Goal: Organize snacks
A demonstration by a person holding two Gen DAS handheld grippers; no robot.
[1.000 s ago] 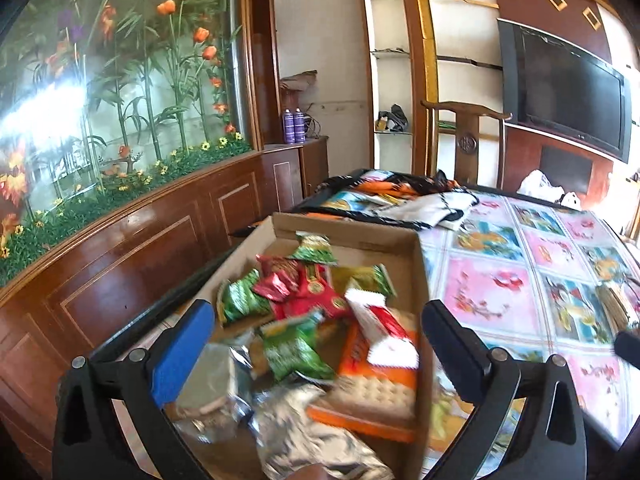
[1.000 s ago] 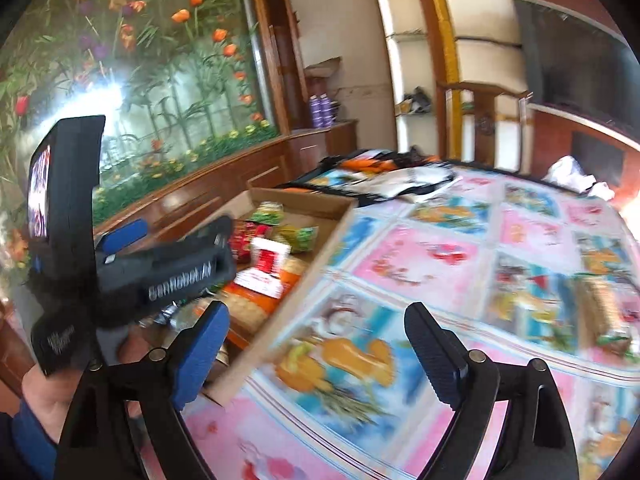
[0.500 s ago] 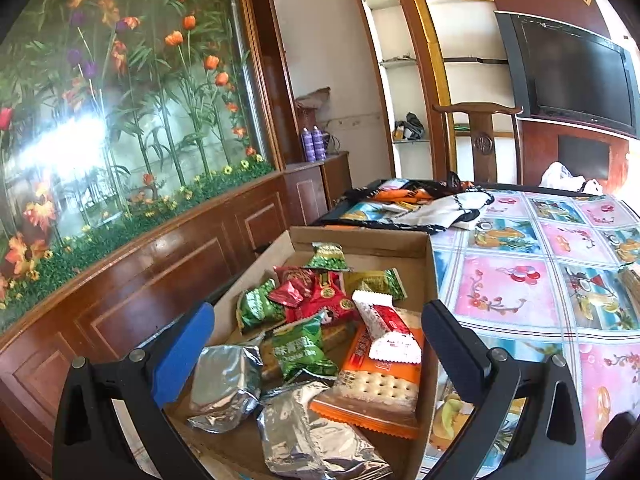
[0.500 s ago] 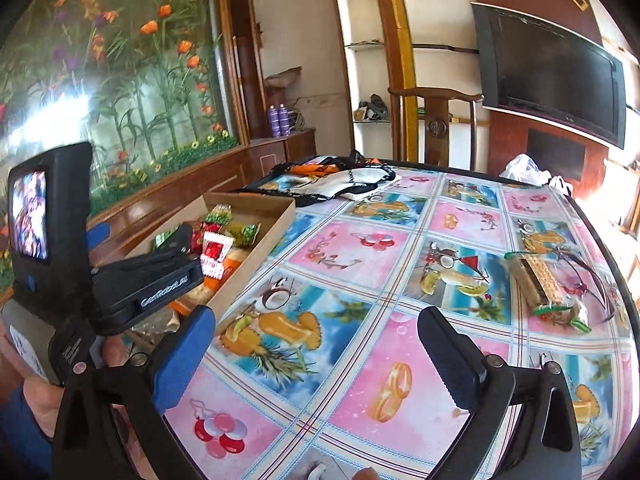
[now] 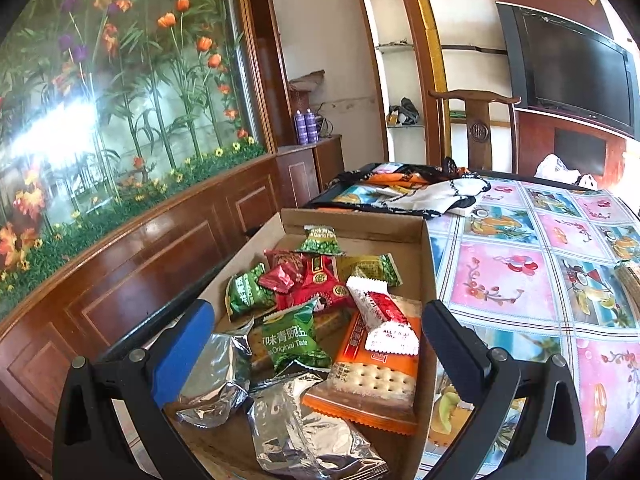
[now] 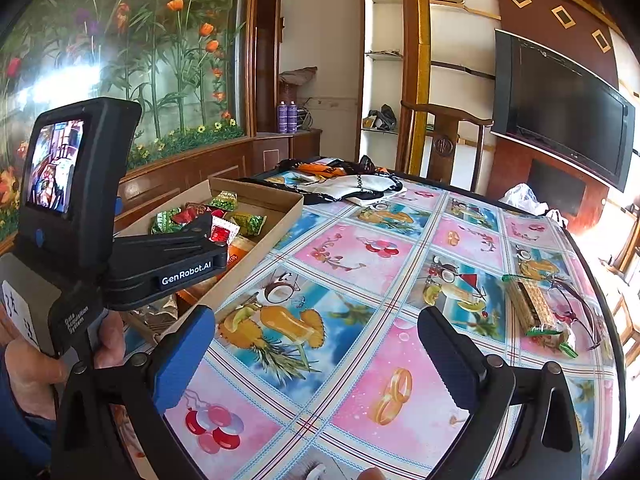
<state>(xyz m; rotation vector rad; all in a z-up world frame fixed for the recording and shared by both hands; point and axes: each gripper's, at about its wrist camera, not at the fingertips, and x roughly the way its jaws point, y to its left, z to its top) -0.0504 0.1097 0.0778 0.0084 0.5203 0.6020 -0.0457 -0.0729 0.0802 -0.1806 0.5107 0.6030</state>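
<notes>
Right wrist view: right gripper (image 6: 316, 354) wide, empty, above tablecloth (image 6: 372, 252); wafer pack (image 6: 534, 312) lies far right, loose. Left gripper (image 5: 316, 346) wide over box (image 5: 426, 280). Step judged: fetching wafers next.

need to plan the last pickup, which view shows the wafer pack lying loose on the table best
The right wrist view. The wafer pack lies there whole and unobstructed on the tablecloth, right of the open right gripper. The left wrist view shows only a sliver of it at the right edge.

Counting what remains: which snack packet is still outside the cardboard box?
The clear-wrapped wafer packet with green ends, lying alone on the patterned tablecloth; the rest sit inside the brown cardboard box.
</notes>
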